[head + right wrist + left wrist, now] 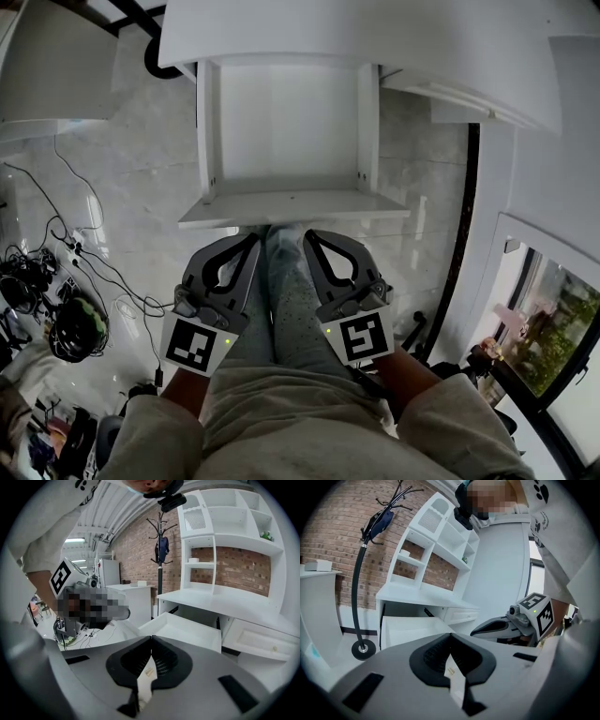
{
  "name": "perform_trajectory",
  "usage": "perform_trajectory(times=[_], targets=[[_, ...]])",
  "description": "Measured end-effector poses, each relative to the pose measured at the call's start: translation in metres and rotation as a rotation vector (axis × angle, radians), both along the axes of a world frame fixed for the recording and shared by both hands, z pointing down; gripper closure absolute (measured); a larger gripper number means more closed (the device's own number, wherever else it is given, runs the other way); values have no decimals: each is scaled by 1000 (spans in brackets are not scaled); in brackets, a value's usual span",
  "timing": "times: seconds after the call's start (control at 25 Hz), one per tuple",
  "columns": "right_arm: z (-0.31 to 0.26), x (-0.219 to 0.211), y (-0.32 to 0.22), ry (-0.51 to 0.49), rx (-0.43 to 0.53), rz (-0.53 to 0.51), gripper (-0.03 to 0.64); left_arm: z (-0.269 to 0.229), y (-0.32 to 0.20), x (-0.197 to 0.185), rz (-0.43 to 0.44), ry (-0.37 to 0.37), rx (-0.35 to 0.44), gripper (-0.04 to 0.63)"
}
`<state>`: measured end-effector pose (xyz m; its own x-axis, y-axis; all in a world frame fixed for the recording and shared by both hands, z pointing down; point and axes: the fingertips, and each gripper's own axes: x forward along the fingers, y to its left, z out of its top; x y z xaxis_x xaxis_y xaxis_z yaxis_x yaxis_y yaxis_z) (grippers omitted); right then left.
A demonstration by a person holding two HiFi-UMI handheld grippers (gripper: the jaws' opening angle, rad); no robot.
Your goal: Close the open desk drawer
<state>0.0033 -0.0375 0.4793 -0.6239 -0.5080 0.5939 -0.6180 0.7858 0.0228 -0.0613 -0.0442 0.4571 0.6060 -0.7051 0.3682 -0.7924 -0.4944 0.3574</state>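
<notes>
The white desk drawer (286, 131) stands pulled far out from under the desk top (356, 28), and its inside looks empty. Its front panel (291, 208) faces me. Both grippers hang just short of that panel, side by side above my legs. The left gripper (255, 238) is shut with nothing in it, and so is the right gripper (307, 234); neither touches the drawer. In the left gripper view the drawer (410, 626) lies beyond the left gripper's (450, 635) joined tips. In the right gripper view the drawer (187, 631) lies ahead of the right gripper (151, 640).
A white shelf unit (436, 541) rises on the desk against a brick wall. A black coat stand (358, 588) is left of the desk. Cables (66, 239) and gear (80, 326) lie on the floor at left. A smaller drawer front (262, 641) sits right of the open one.
</notes>
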Motion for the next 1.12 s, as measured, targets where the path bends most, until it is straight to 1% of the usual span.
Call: perform_trajectory(times=[0.12,0.28,0.52,0.68,0.84,1.12], targets=[[13,2,3,8,-18,-17,588,11,2,3,7,4,-5,578],[29,3,9,14,-47,-27,588,25,7,7,33,-9,-12,578],[51,3,10,20,-61,-17,588,41,4,10,27,0,-27,578],[67,2,12,16,-82,-16,588,49,6,12,45,-7,-23,578],[83,4,15,10,-116,7,586,56,8,15,53,-12,-29,578],[106,7,21,-26,-230,90,584,66,12,18,53,-9,-42,578]])
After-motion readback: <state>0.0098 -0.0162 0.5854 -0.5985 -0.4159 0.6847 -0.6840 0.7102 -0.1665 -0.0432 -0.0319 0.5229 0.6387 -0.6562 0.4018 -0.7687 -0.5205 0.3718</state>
